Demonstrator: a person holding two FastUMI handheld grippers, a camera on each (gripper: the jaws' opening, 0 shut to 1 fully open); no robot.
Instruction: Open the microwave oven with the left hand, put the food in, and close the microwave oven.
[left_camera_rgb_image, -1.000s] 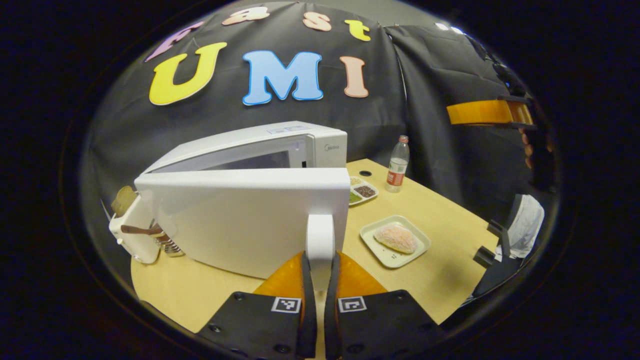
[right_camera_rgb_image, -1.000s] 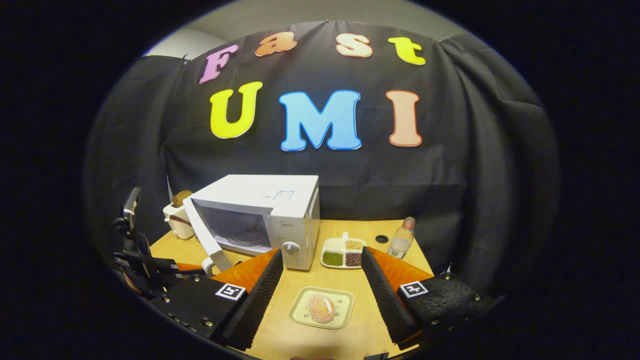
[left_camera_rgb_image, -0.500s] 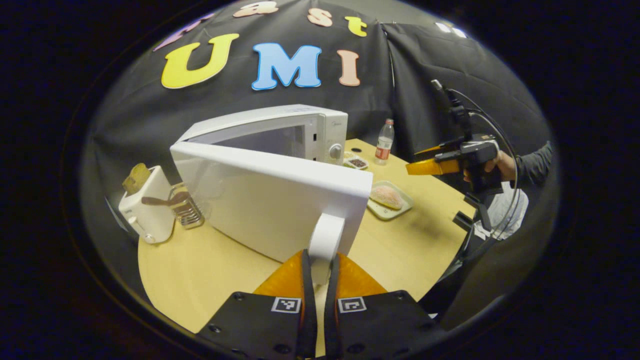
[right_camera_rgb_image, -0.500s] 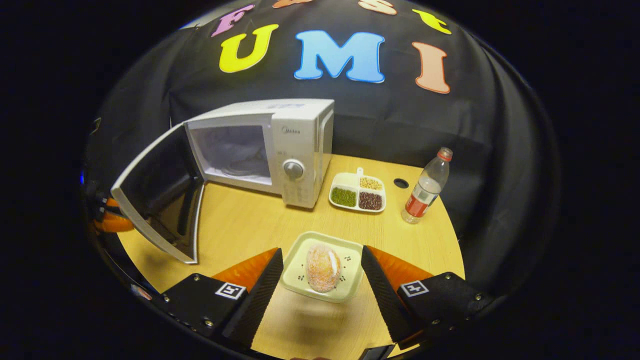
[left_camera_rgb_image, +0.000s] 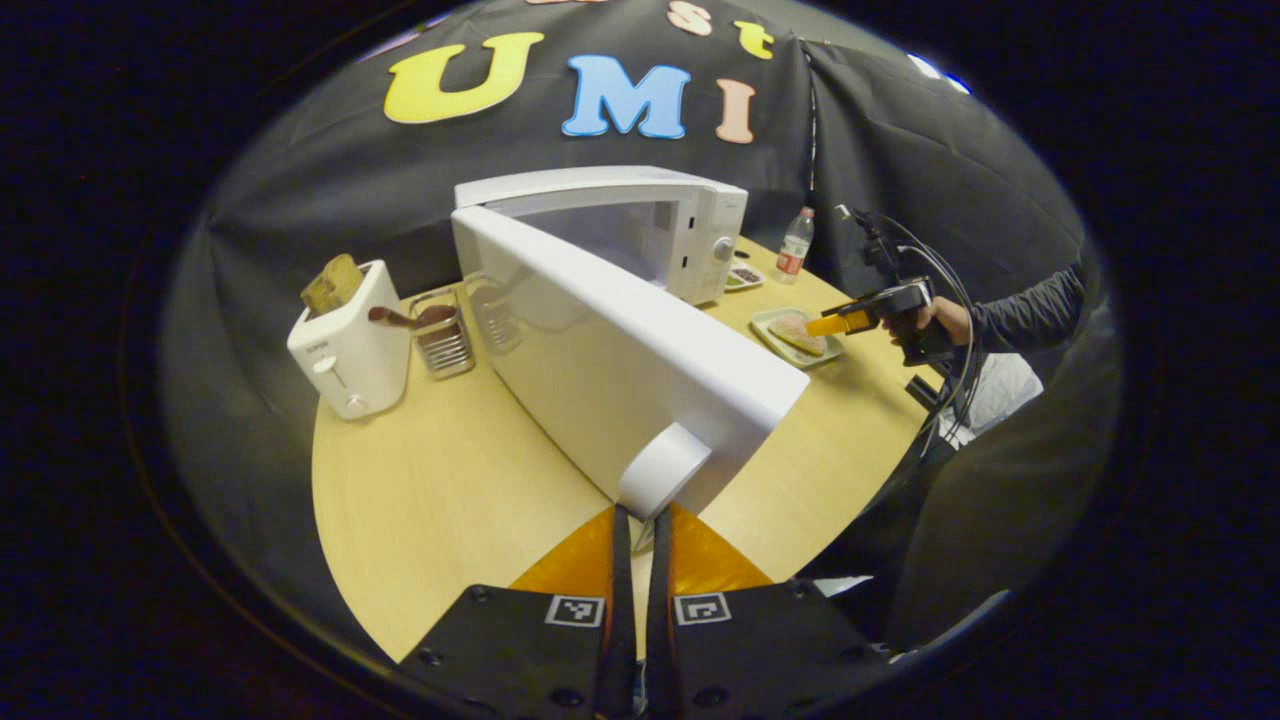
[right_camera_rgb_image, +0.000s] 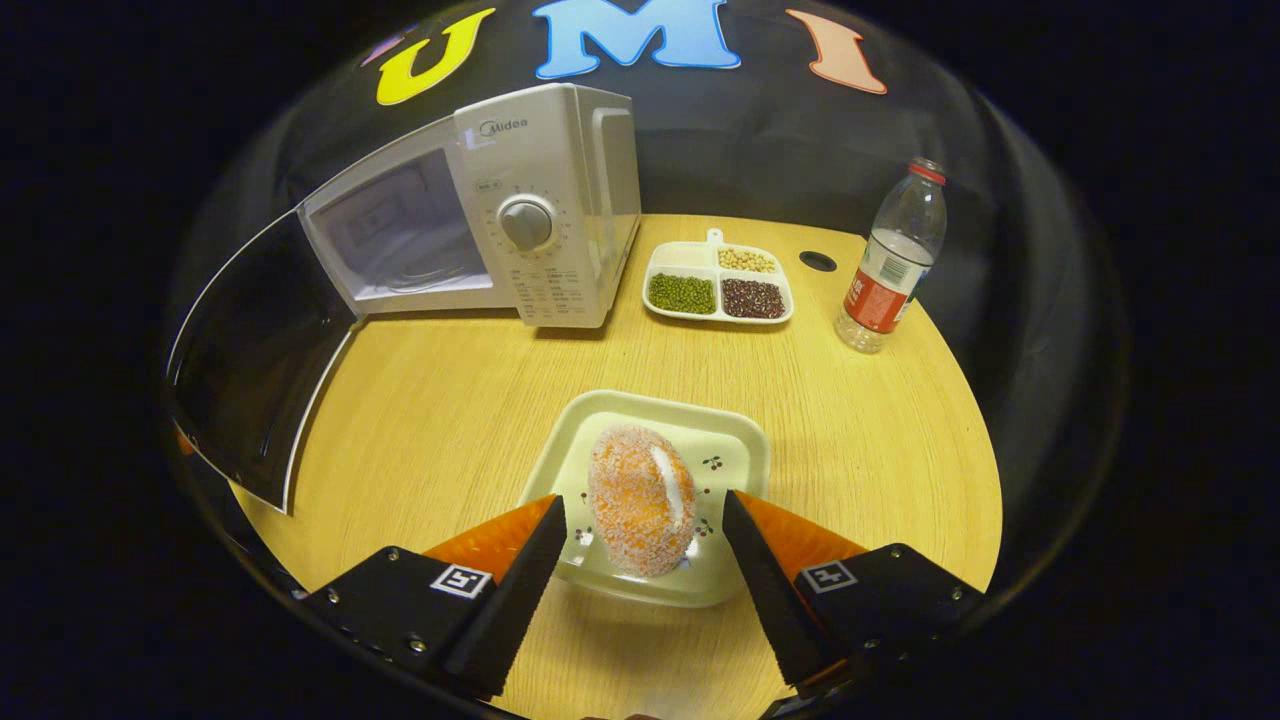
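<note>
Oval orange crumbed bun (right_camera_rgb_image: 641, 512) on a pale square plate (right_camera_rgb_image: 735, 455), long axis toward 12 o'clock, between the wide right gripper (right_camera_rgb_image: 640, 545), white microwave (right_camera_rgb_image: 545, 205) at 11 o'clock, door (left_camera_rgb_image: 620, 370) open, left gripper (left_camera_rgb_image: 640, 530) pinched narrow on its handle (left_camera_rgb_image: 660, 470)

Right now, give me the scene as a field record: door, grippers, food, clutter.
door: microwave door swung wide open, cavity exposed
left gripper: shut on the door handle
right gripper: open, fingers either side of the food
food: breaded bun on its square plate, not yet gripped
table: microwave, divided bean dish, water bottle, toaster, wire rack
task stage: door opened, food not in
</note>
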